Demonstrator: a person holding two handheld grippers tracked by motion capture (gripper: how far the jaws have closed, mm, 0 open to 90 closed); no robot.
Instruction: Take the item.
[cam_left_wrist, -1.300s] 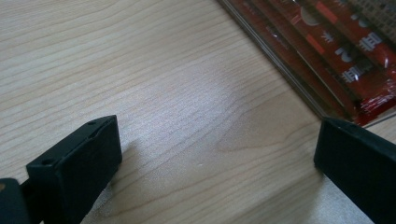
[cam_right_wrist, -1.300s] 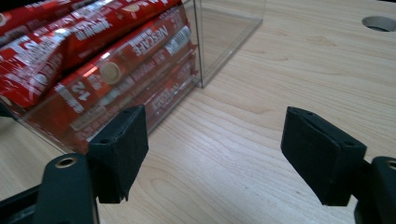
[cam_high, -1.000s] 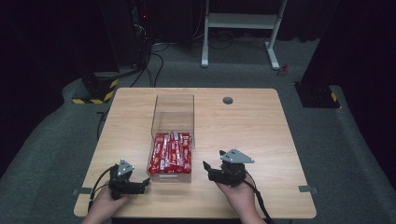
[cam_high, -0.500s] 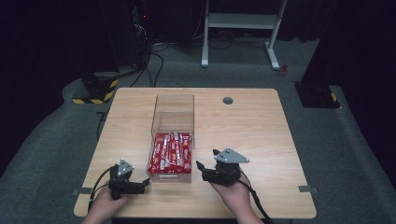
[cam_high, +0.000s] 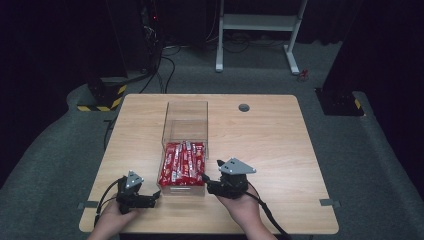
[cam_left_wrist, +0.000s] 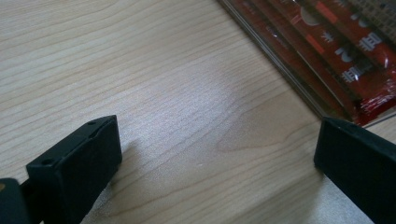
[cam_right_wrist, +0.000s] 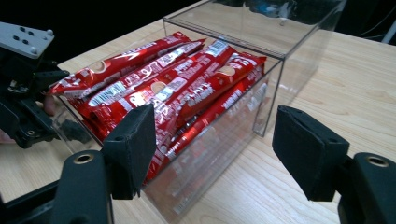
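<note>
A: Right gripper (cam_right_wrist: 215, 140)?
B: Jaws apart, just been closing a little, nothing between them. Clear box (cam_right_wrist: 261, 60) of red bars (cam_right_wrist: 177, 84) sits just ahead, on the table (cam_right_wrist: 355, 74).
A: Left gripper (cam_high: 150, 199)?
B: Jaws apart over bare wood, box just beside its right jaw.

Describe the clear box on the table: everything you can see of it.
The clear box is a long, open-topped bin of see-through plastic with thin flat walls, standing upright on the wooden table, lengthwise away from the person. An inner wall splits it: the near compartment is heaped with red snack bars in glossy wrappers, the far one looks empty. The right gripper sits by its near right corner with jaws open, and the left gripper by its near left corner. Neither visibly touches it.
</note>
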